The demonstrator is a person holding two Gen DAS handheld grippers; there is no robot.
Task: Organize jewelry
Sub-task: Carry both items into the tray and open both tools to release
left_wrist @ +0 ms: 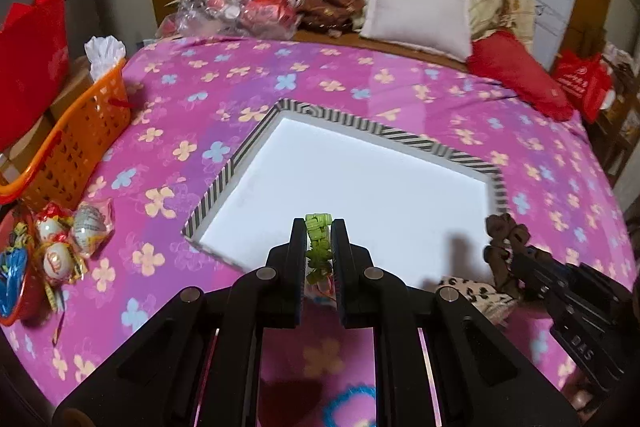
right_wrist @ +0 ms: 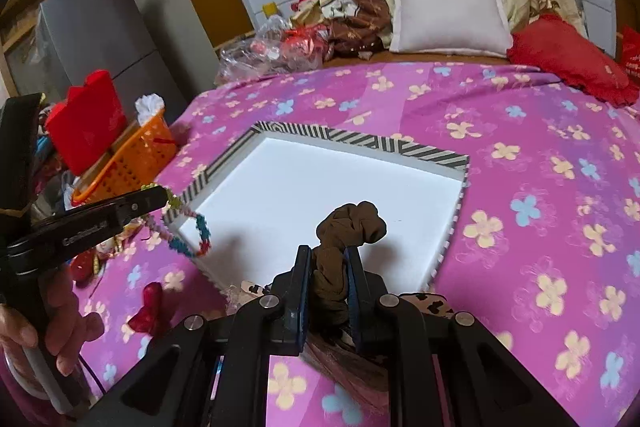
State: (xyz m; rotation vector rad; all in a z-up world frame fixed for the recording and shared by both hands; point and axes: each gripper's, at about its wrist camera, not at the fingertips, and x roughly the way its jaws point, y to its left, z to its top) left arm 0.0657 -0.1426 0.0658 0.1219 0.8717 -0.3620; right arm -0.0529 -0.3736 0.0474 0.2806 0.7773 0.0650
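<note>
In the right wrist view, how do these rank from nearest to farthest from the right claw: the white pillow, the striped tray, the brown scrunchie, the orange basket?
1. brown scrunchie, pinched inside the right claw.
2. striped tray, just ahead on the pink bedcover.
3. orange basket, off the bed's left edge.
4. white pillow, at the far end of the bed.

Orange basket [left_wrist: 90, 131]; white pillow [left_wrist: 416, 9]
</note>
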